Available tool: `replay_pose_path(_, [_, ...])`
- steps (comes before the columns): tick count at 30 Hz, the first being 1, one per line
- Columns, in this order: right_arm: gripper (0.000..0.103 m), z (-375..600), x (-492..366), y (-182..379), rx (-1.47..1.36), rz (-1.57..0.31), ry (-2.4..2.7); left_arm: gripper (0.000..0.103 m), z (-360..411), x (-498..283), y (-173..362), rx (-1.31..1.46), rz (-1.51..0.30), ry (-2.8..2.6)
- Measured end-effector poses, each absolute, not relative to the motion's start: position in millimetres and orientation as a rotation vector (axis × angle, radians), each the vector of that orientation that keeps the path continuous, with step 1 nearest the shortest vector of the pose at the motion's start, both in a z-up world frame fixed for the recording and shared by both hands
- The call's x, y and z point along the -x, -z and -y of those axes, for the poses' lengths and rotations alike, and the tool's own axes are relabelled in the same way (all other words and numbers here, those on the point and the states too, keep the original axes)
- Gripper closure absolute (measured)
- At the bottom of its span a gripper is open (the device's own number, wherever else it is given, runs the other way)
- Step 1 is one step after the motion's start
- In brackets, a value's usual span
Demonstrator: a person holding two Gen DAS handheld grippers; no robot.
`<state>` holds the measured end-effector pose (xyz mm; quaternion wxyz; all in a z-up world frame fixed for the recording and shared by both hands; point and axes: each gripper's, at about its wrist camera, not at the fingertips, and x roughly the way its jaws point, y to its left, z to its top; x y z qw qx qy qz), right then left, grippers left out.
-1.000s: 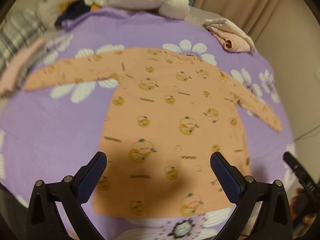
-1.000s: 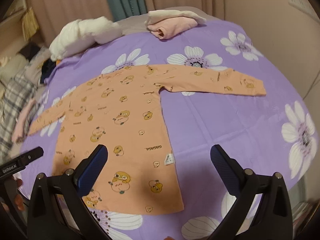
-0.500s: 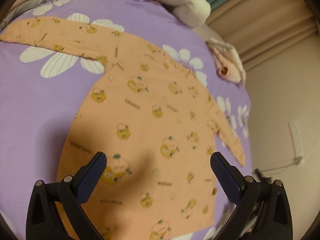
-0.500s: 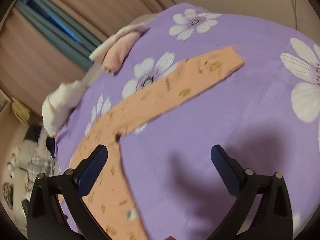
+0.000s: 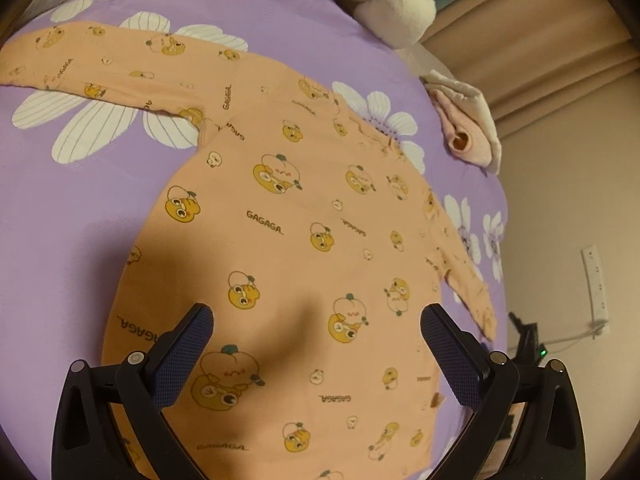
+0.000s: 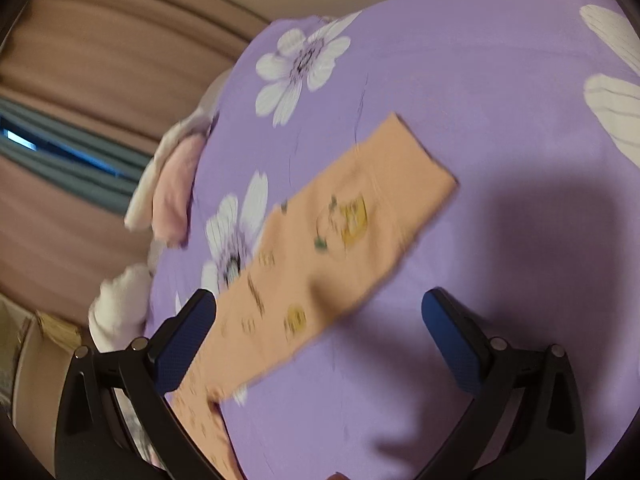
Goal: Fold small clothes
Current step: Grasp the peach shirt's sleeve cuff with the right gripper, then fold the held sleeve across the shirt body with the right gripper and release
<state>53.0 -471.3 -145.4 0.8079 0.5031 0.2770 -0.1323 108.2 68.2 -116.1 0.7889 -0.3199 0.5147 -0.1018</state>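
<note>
Centrally, an orange long-sleeved shirt [image 5: 288,248] lies spread flat on a bed covered by a purple sheet [image 5: 64,216] with large white flowers. The shirt is peach-orange, printed all over with small yellow cartoon faces and the word "GAGAGA"; its body is smooth, and both sleeves stretch outward from the shoulders. One sleeve [image 6: 340,236], seen blurred in the right wrist view, ends in a plain straight cuff resting flat on the sheet. The left claw [image 5: 316,320] hangs over the lower body of the shirt, fingers spread wide, gripping nothing. The right claw [image 6: 318,308] hangs over the sleeve, likewise spread wide, gripping nothing. Beyond the shirt's collar, at the far edge of the bed, sits a folded pink and cream garment [image 5: 468,132]; to its left lies a white plush bundle [image 5: 396,4]. Behind these hang beige curtains [image 5: 532,36].
</note>
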Motion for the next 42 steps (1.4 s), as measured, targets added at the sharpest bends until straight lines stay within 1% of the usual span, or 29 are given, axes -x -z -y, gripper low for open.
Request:
replay_pose_path(3, [0.0,480.8,-62.9,146.3,-1.116,-0.545,0.276,0.001,-65.4,-112.9,117.6,0.668,-1.12,0.213])
replay_pose_path(5, [0.003,485.7,-69.2,146.0,-1.124,-0.539,0.295,0.001,-62.7,-115.2,116.2,0.65,-1.119,0.215])
replay_pose_path(6, [0.009,486.7,-71.8,145.7,-1.119,-0.54,0.304,0.001,-61.3,-116.7,115.5,0.637,-1.119,0.214])
replay_pose_path(7, [0.022,487.8,-73.9,144.4,-1.108,-0.547,0.33,0.001,-60.1,-117.5,114.9,0.627,-1.119,0.214])
replay_pose_path(8, [0.03,490.9,-76.0,146.6,-1.103,-0.558,0.346,0.001,-59.5,-118.7,114.5,0.619,-1.12,0.213])
replay_pose_path(10, [0.057,495.4,-76.1,151.0,-1.107,-0.57,0.373,0.001,-57.8,-120.7,114.0,0.611,-1.12,0.213])
replay_pose_path(11, [0.063,498.1,-75.0,153.6,-1.111,-0.58,0.391,0.001,-58.6,-121.0,113.7,0.605,-1.119,0.209])
replay_pose_path(13, [0.078,502.3,-71.3,155.5,-1.114,-0.587,0.401,0.001,-59.3,-120.9,113.0,0.6,-1.116,0.208])
replay_pose_path(15, [0.089,504.1,-70.2,155.4,-1.098,-0.606,0.416,0.001,-61.1,-119.9,111.8,0.595,-1.112,0.206])
replay_pose_path(19, [0.094,496.7,-71.9,134.0,-1.008,-0.613,0.422,0.001,-67.8,-115.4,106.7,0.579,-1.093,0.195])
replay_pose_path(22, [0.094,473.4,-80.9,96.2,-0.878,-0.597,0.375,0.001,-71.5,-113.5,102.8,0.549,-1.086,0.175])
replay_pose_path(26, [0.094,419.5,-100.1,39.1,-0.666,-0.599,0.274,0.001,-80.8,-108.6,99.2,0.543,-1.074,0.173])
replay_pose_path(32, [0.094,332.2,-133.9,-18.1,-0.5,-0.613,0.124,0.001,-99.8,-101.6,91.5,0.531,-1.047,0.159])
replay_pose_path(37, [0.094,249.8,-164.4,-49.3,-0.357,-0.615,0.03,0.001,-123.4,-97.0,88.8,0.549,-1.032,0.134])
replay_pose_path(42, [0.094,150.8,-190.8,-51.0,-0.148,-0.623,-0.023,0.001,-143.7,-93.1,91.5,0.555,-1.031,0.111])
